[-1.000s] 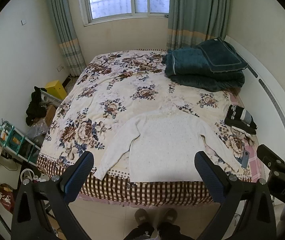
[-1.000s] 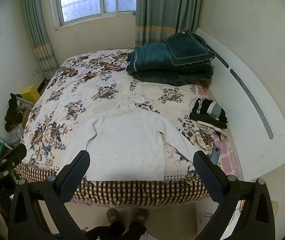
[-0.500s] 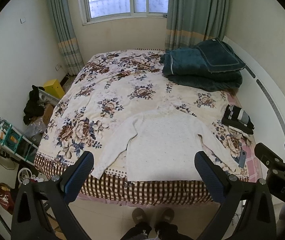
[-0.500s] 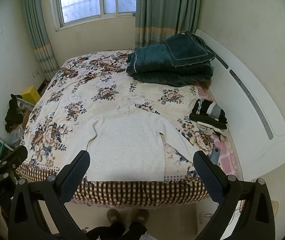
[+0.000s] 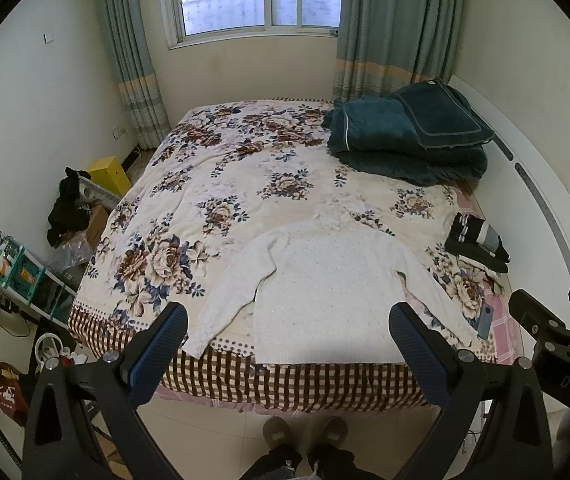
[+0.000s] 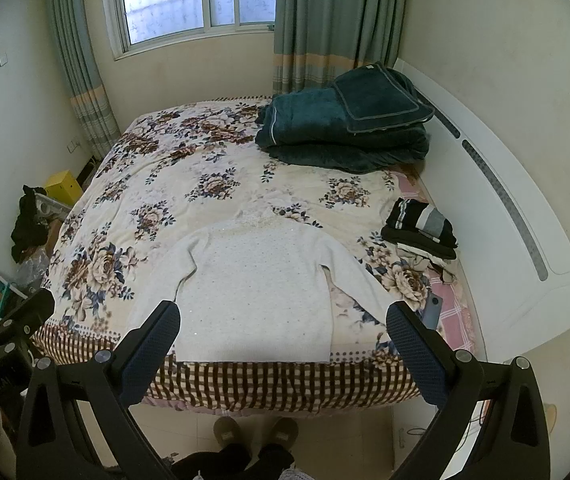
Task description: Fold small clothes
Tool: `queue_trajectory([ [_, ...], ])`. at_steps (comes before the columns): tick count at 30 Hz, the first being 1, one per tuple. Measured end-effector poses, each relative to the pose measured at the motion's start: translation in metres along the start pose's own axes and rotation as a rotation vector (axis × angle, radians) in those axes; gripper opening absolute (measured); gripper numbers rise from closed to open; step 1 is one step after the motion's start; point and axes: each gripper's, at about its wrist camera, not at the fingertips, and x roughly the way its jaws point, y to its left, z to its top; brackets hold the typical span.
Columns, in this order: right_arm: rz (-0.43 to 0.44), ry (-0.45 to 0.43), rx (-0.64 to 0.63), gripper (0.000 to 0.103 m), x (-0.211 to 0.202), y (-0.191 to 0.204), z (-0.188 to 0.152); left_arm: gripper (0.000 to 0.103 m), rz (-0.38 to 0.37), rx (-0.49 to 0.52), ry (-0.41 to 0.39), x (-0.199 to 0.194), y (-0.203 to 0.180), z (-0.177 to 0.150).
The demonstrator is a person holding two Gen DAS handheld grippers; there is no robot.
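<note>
White sweater (image 5: 325, 292) lies flat, sleeves spread, at the near edge of the floral bed (image 5: 213, 184), hem at 6 o'clock. Left claw (image 5: 289, 348) and right claw (image 6: 283, 344) hover above it, both wide open, holding nothing. Its soft, bumpy knit may bunch or slide off the edge if pinched unevenly. Folded dark clothes (image 6: 421, 232) sit at 3 o'clock.

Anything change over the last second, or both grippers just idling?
Almost nothing: the left view drifted slightly. Left gripper and right gripper stay open and empty above the bed edge. The white knit sweater still lies flat, unfolded, on the floral bedspread.
</note>
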Motion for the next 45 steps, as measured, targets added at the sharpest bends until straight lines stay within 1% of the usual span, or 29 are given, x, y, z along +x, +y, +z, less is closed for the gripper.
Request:
queue_trajectory([
  [6, -0.005, 0.007, 0.016, 0.103, -0.006, 0.004, 0.010, 0.103, -0.001, -0.001, -0.007, -0.001, 0.000, -0.006],
  [9, -0.032, 0.018, 0.047, 0.103, 0.013, 0.001, 0.011, 0.103, -0.004, -0.004, -0.017, 0.008, 0.001, -0.005],
  [12, -0.070, 0.039, 0.097, 0.103, 0.038, -0.012, 0.008, 0.103, -0.025, 0.009, -0.025, 0.034, -0.001, -0.001],
  [14, -0.108, 0.062, 0.164, 0.103, 0.063, -0.032, 0.003, 0.103, -0.020, 0.025, -0.024, 0.056, -0.008, -0.001],
  [16, -0.140, 0.086, 0.249, 0.103, 0.091, -0.060, -0.005, 0.103, -0.005, 0.039, -0.014, 0.086, -0.003, 0.007],
  [17, -0.146, 0.119, 0.302, 0.103, 0.110, -0.079, -0.011, 0.103, 0.008, 0.050, -0.001, 0.102, -0.009, 0.008],
  [18, -0.151, 0.151, 0.341, 0.103, 0.128, -0.097, -0.020, 0.103, 0.005, 0.054, 0.018, 0.118, -0.015, 0.009],
  [19, -0.152, 0.168, 0.375, 0.101, 0.144, -0.115, -0.032, 0.103, 0.000, 0.057, 0.030, 0.133, -0.017, 0.010],
  [20, -0.167, 0.195, 0.417, 0.089, 0.164, -0.136, -0.041, 0.103, 0.017, 0.059, 0.057, 0.154, -0.026, 0.010],
  [21, -0.188, 0.230, 0.454, 0.081, 0.185, -0.156, -0.053, 0.103, 0.024, 0.057, 0.075, 0.169, -0.028, 0.010],
  [22, -0.195, 0.268, 0.488, 0.068, 0.206, -0.176, -0.063, 0.103, 0.029, 0.053, 0.094, 0.190, -0.037, 0.010],
  [23, -0.202, 0.312, 0.528, 0.064, 0.233, -0.200, -0.077, 0.103, 0.044, 0.053, 0.113, 0.207, -0.042, 0.010],
  [25, -0.198, 0.364, 0.618, 0.063, 0.280, -0.245, -0.104, 0.103, 0.068, 0.052, 0.155, 0.244, -0.056, 0.006],
  [27, -0.204, 0.415, 0.739, 0.063, 0.331, -0.297, -0.138, 0.103, 0.107, 0.065, 0.202, 0.284, -0.073, 0.004],
  [30, -0.182, 0.456, 0.935, 0.063, 0.396, -0.368, -0.190, 0.103, 0.144, 0.078, 0.251, 0.341, -0.098, -0.005],
  [31, -0.165, 0.464, 1.011, 0.063, 0.419, -0.390, -0.207, 0.103, 0.153, 0.083, 0.264, 0.365, -0.108, -0.010],
  [32, -0.168, 0.463, 1.095, 0.063, 0.447, -0.417, -0.230, 0.103, 0.157, 0.090, 0.273, 0.382, -0.113, -0.014],
  [33, -0.181, 0.466, 1.134, 0.063, 0.463, -0.428, -0.242, 0.103, 0.168, 0.106, 0.285, 0.400, -0.121, -0.020],
  [34, -0.187, 0.461, 1.180, 0.063, 0.491, -0.449, -0.260, 0.103, 0.182, 0.128, 0.304, 0.424, -0.129, -0.028],
  [35, -0.194, 0.460, 1.199, 0.063, 0.513, -0.462, -0.271, 0.103, 0.187, 0.139, 0.320, 0.440, -0.133, -0.033],
  [37, -0.197, 0.455, 1.230, 0.063, 0.544, -0.477, -0.285, 0.103, 0.196, 0.159, 0.363, 0.479, -0.142, -0.049],
  [39, -0.137, 0.423, 1.279, 0.067, 0.584, -0.493, -0.298, 0.103, 0.202, 0.173, 0.406, 0.508, -0.148, -0.063],
  [40, -0.104, 0.419, 1.290, 0.072, 0.602, -0.498, -0.303, 0.103, 0.199, 0.177, 0.433, 0.526, -0.149, -0.070],
  [41, -0.071, 0.428, 1.297, 0.072, 0.623, -0.502, -0.306, 0.103, 0.199, 0.179, 0.449, 0.540, -0.152, -0.073],
  [42, -0.043, 0.433, 1.294, 0.072, 0.637, -0.503, -0.307, 0.103, 0.200, 0.179, 0.462, 0.553, -0.154, -0.077],
  [43, -0.034, 0.444, 1.278, 0.072, 0.649, -0.502, -0.306, 0.103, 0.200, 0.179, 0.473, 0.567, -0.154, -0.080],
  [45, -0.040, 0.453, 1.236, 0.072, 0.665, -0.498, -0.298, 0.103, 0.192, 0.176, 0.476, 0.587, -0.159, -0.082],
])
